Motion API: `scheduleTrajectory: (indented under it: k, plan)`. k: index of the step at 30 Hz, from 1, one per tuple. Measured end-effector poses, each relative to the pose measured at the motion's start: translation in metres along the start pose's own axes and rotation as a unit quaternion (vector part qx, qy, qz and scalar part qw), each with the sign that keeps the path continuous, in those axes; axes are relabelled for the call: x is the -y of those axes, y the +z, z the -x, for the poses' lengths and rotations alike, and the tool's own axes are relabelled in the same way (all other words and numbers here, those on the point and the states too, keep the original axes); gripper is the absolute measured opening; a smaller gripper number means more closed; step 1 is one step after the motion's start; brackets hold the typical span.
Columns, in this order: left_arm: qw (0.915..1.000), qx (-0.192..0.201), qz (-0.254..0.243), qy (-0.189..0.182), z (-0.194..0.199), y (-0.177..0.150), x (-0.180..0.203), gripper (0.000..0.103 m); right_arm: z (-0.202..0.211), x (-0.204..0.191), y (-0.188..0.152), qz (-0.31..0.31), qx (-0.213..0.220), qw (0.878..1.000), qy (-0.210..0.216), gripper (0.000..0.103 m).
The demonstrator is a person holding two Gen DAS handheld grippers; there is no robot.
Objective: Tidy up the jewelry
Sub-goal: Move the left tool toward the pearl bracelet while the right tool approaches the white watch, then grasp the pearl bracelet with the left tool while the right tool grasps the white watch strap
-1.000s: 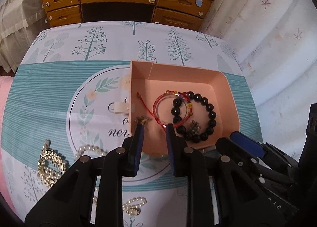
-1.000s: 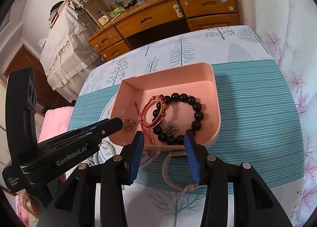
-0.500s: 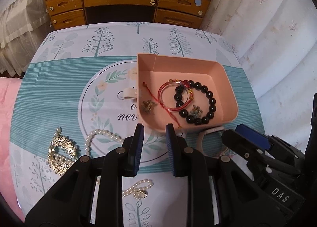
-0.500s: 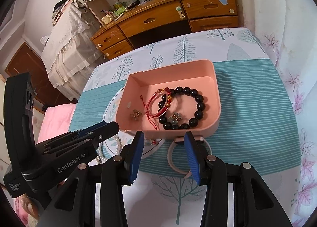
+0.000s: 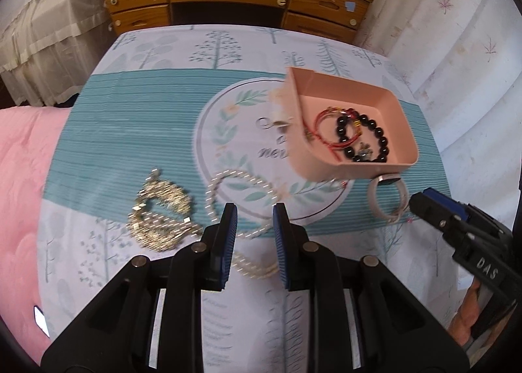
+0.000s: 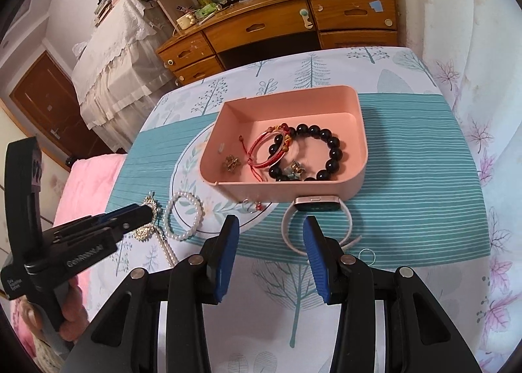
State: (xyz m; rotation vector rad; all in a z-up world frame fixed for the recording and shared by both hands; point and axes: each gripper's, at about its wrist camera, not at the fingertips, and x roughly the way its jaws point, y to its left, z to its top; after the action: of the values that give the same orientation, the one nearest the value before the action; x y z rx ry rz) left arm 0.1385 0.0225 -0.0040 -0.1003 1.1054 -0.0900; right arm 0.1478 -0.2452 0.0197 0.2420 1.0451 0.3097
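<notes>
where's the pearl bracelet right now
In the right wrist view the pearl bracelet lies on the tablecloth, left of the pink tray, beside the gold brooch.

— Readable lettering, left wrist view?
— "DAS", white on black, on the right gripper (image 5: 421, 206). Cursive on the tablecloth (image 5: 124, 131) medallion, partly covered by the pink tray (image 5: 396, 105): only "new" legible.
— Right wrist view?
— "GenRobot.AI" on the left gripper (image 6: 148, 215), blurred, barely legible. Smaller white print lower on the same black body, too small to read. Nothing else legible.
</notes>
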Motion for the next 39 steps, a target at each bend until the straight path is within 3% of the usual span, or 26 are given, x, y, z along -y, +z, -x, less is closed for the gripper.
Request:
scheduleTrajectory:
  k: [12, 21, 32, 39]
  plan:
    - [0.9988, -0.013, 0.004, 0.047, 0.013, -0.008, -0.065, 0.020, -0.008, -0.018, -0.001, 0.032, -0.022, 0.999, -0.009, 0.042]
    - [0.9966, -0.056, 0.056, 0.025, -0.015, -0.003, -0.106, 0.020, -0.034, -0.013, 0.007, 0.025, -0.056, 0.998, -0.024, 0.042]
    - [0.9973, -0.072, 0.011, 0.000, -0.044, 0.023, -0.063, 0.020, -0.080, 0.003, 0.011, 0.013, -0.103, 0.993, -0.052, 0.033]
    - [0.9932, -0.113, -0.025, 0.007, -0.080, 0.047, -0.039, 0.020, -0.094, -0.002, 0.011, 0.037, -0.109, 0.991, -0.061, 0.017]
